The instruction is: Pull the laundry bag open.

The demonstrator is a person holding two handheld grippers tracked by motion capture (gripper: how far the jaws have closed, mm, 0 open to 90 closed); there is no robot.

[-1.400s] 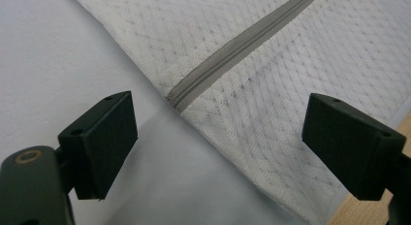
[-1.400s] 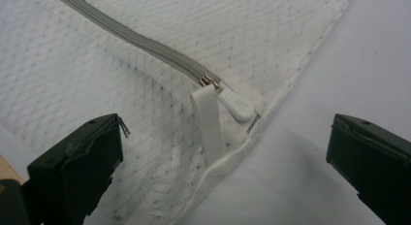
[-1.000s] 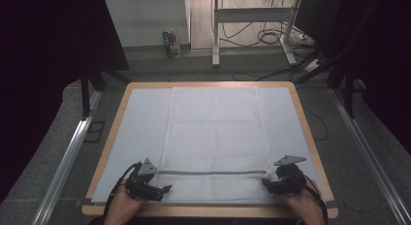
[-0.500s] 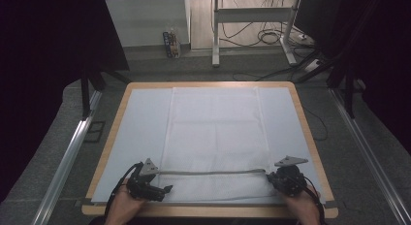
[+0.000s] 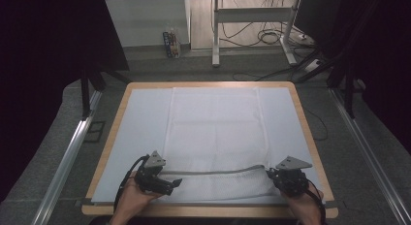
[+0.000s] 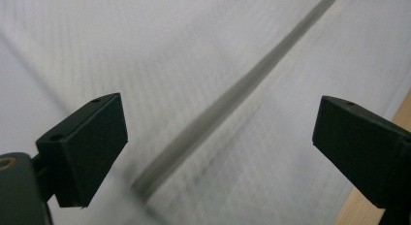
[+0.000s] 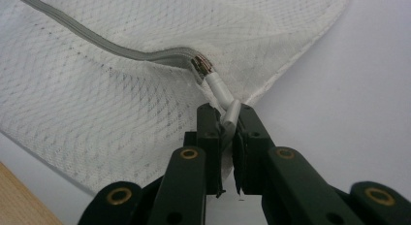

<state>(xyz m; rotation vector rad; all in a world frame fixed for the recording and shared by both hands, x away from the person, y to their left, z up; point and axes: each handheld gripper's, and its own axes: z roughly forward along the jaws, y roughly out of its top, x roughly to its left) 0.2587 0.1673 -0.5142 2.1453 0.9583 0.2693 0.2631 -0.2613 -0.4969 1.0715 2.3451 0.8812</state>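
R claw (image 7: 225, 120) pinching zip pull (image 7: 224, 96) of mesh bag (image 5: 215, 133), L claw (image 6: 218, 142) spread, just opening, over zip (image 6: 228, 101)

Table (image 5: 310, 137) — mat (image 5: 140, 133) (mesh bag (image 5: 215, 133) atop)

My high view looks forward and down over the table (image 5: 111, 152). Each gripper view sits close behind its own jaws; both share the mesh bag (image 7: 97, 104) with the zipper (image 6: 228, 101) ahead of them.

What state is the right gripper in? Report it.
Shut: the right gripper has just closed its jaws on the zipper pull of the mesh bag.
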